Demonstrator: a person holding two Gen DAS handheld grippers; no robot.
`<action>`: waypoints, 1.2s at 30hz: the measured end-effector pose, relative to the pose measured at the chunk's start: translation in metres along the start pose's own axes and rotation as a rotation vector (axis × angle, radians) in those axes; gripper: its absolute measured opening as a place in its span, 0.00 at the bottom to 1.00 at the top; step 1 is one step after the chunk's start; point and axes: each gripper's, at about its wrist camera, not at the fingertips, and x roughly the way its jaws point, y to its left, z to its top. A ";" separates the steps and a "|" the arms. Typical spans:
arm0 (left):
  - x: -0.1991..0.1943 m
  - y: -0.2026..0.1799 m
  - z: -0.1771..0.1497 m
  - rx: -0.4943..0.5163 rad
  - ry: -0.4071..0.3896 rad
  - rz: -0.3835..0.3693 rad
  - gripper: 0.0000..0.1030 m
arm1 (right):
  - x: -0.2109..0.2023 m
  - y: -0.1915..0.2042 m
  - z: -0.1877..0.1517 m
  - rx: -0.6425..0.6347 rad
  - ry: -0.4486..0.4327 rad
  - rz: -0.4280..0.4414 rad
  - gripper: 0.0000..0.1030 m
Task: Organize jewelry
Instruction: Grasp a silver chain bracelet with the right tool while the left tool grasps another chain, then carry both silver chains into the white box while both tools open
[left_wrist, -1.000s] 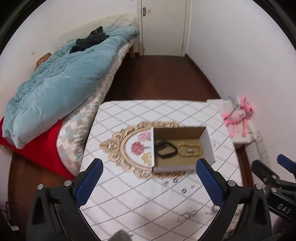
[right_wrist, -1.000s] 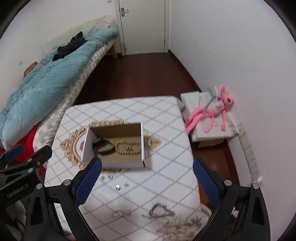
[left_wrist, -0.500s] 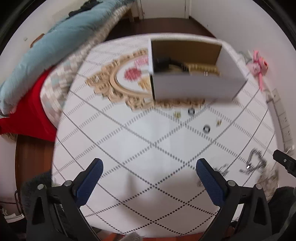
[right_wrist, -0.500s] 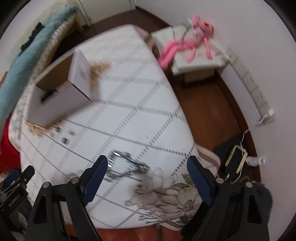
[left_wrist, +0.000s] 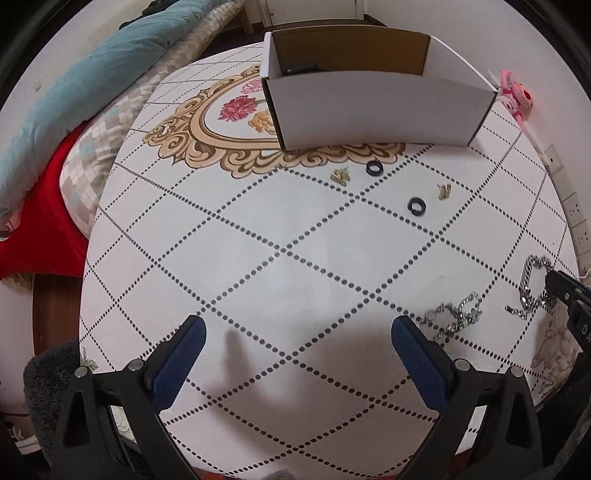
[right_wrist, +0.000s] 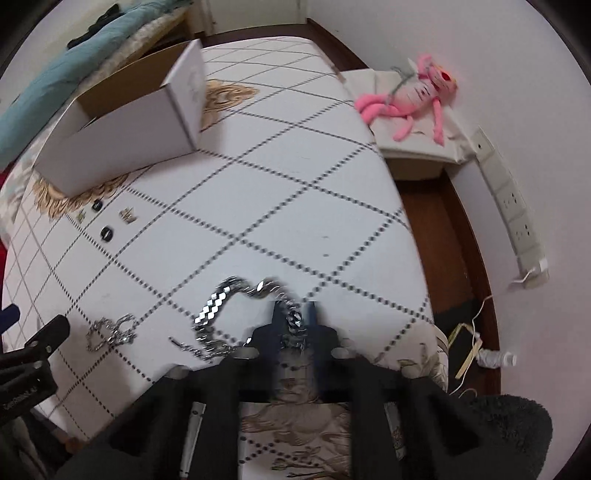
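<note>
A white cardboard box (left_wrist: 373, 107) stands open at the far side of the table; a dark item shows inside it (left_wrist: 301, 69). In front of it lie two black rings (left_wrist: 374, 168) (left_wrist: 416, 206) and two small gold pieces (left_wrist: 341, 174) (left_wrist: 444, 191). My left gripper (left_wrist: 295, 354) is open and empty above the table's near part. A thin silver chain (left_wrist: 452, 315) lies just right of it. My right gripper (right_wrist: 293, 317) is shut on a chunky silver link bracelet (right_wrist: 221, 299) near the table's front edge; the bracelet also shows in the left wrist view (left_wrist: 532, 291).
The table has a white cloth with dotted diamonds (left_wrist: 280, 258). A bed with a blue quilt (left_wrist: 92, 62) is to the left. A pink plush toy (right_wrist: 413, 92) lies on a low white stand to the right. Wall sockets (right_wrist: 513, 206) and cables (right_wrist: 469, 343) are on the right.
Both grippers have dropped low toward the table. My right gripper went from open above the table to shut on the silver bracelet. My left gripper stays open.
</note>
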 end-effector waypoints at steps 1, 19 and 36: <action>0.000 0.000 -0.001 0.002 0.000 -0.006 0.99 | 0.000 0.002 -0.001 -0.006 -0.006 0.000 0.08; -0.004 -0.064 -0.008 0.208 -0.022 -0.168 0.77 | -0.030 -0.030 -0.001 0.151 -0.038 0.200 0.07; -0.032 -0.046 0.023 0.125 -0.070 -0.339 0.03 | -0.045 -0.033 0.001 0.174 -0.057 0.254 0.07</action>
